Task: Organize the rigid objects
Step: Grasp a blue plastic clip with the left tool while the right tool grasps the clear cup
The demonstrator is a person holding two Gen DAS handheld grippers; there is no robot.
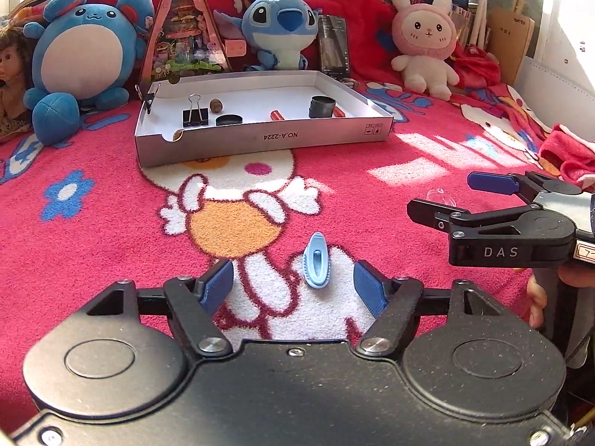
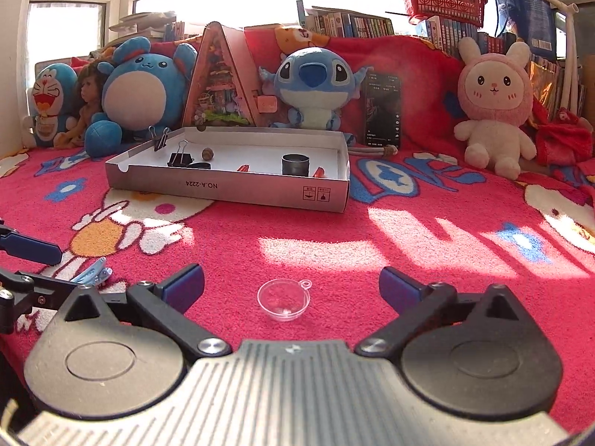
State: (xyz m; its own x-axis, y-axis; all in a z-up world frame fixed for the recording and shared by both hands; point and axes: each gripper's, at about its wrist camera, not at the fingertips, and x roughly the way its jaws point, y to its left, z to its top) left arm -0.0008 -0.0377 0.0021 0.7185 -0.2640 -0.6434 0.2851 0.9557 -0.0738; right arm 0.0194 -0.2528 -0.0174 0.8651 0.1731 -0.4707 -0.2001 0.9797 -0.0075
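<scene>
Left wrist view gives us the best measure of progress, so we read it from the left edge across. Far left, a round blue plush (image 1: 80,55) sits against the back, outside the job. Next comes the shallow cardboard tray (image 1: 260,139) on the red cartoon blanket (image 1: 372,200), and it already holds a black binder clip (image 1: 195,115), a small brown nut-like piece (image 1: 215,105), a flat black disc (image 1: 228,119), a red cylinder (image 1: 277,115) and a dark metal ring (image 1: 322,106); another binder clip (image 1: 150,98) is clamped on the tray's left wall. We judge that share of the sorting done. In the foreground our left gripper (image 1: 293,284) has its blue pads spread, with the light blue hair clip (image 1: 316,265) lying on the blanket between them, untouched as far as we can see. Further right, our right gripper (image 1: 442,197) reaches in from the edge, jaws wide apart, a clear plastic piece just visible between its fingers. The right wrist view confirms it: a clear plastic half-sphere with a small loop (image 2: 284,299) rests on the blanket between the spread pads, gripped by neither. So we judge two items remain loose, each lined up for a pick, with the carry to the tray left for both.
</scene>
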